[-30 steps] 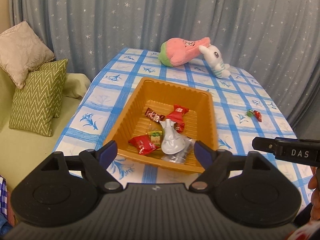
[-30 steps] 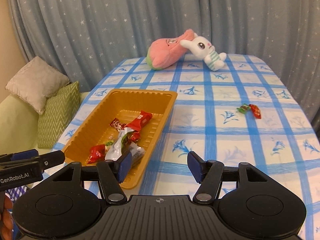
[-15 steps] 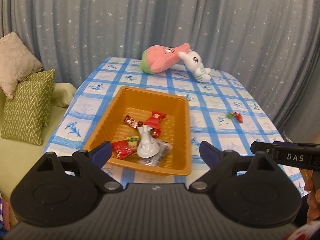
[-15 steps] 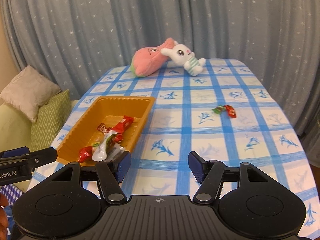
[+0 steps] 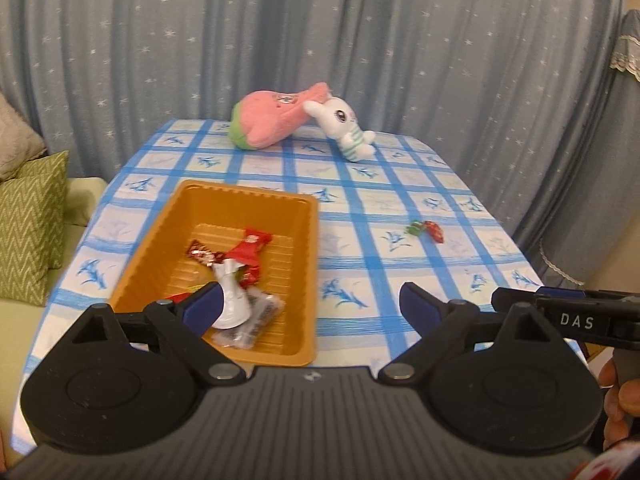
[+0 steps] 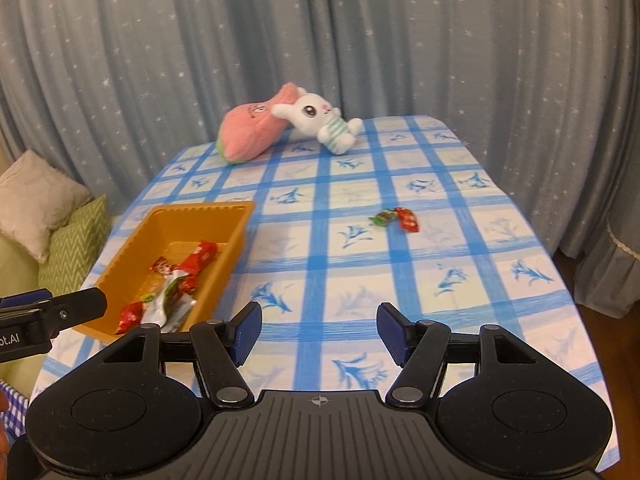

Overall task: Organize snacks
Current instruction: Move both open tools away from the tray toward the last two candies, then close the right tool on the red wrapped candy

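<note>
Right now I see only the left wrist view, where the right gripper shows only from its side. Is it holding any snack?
Observer: No. In the right wrist view the right gripper stands open, with nothing between its fingers.
Operator: The left gripper has just been opening, with nothing between its fingers. One finger covers the near left corner of the orange tray. Does a snack lie there?
Observer: Yes. A red packet lies in that corner, beside the silver packet.
</note>
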Available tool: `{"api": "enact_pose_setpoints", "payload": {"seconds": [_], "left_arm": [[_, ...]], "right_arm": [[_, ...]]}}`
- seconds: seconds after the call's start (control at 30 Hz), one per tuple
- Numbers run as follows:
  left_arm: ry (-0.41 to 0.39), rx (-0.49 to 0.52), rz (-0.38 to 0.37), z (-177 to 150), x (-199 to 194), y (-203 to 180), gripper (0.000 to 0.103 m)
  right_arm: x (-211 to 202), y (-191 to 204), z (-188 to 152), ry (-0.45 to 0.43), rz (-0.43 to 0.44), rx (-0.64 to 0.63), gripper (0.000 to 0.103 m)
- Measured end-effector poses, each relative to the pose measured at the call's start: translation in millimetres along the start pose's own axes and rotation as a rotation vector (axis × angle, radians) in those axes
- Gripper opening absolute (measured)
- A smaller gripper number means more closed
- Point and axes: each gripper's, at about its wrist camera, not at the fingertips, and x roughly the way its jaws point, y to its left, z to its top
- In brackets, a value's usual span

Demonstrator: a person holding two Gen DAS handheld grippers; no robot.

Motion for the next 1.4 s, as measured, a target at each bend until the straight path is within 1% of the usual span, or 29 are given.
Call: {"api": "enact_pose_setpoints", "payload": {"seconds": [0.33,0.47,0.67,0.9,1.13,1.4], "left_arm": [[0.011,0.051,-0.059,8.5,27.4,-38.1,0.094],[0.018,0.065,-0.084,14.7,43.7,-49.9,0.094],[0.02,0.088,-0.096,26.4,75.9,-67.4,0.094],[0.03,0.122,-0.098,38.4,126.8,-84.3,0.094],[0.044,0.147,-0.104,47.5,186.7,-97.2,0.093],[0.064,0.168,-0.099,54.1,245.6,-101.5,0.092]], "right_arm": [[4.7,-37.8,6.4,-0.008,-0.051,0.049,0.064],[12.0,-53.5,10.4,-0.008,-0.069,0.064,0.064],[28.3,-77.1,20.9,-0.02,-0.084,0.086,0.064],[62.1,-102.9,34.1,-0.02,-0.1,0.095,0.064],[108.5,-126.6,46.8,-0.016,-0.095,0.099,0.063],[166.4,-138.5,65.1,-0.009,-0.07,0.043,0.062]]}}
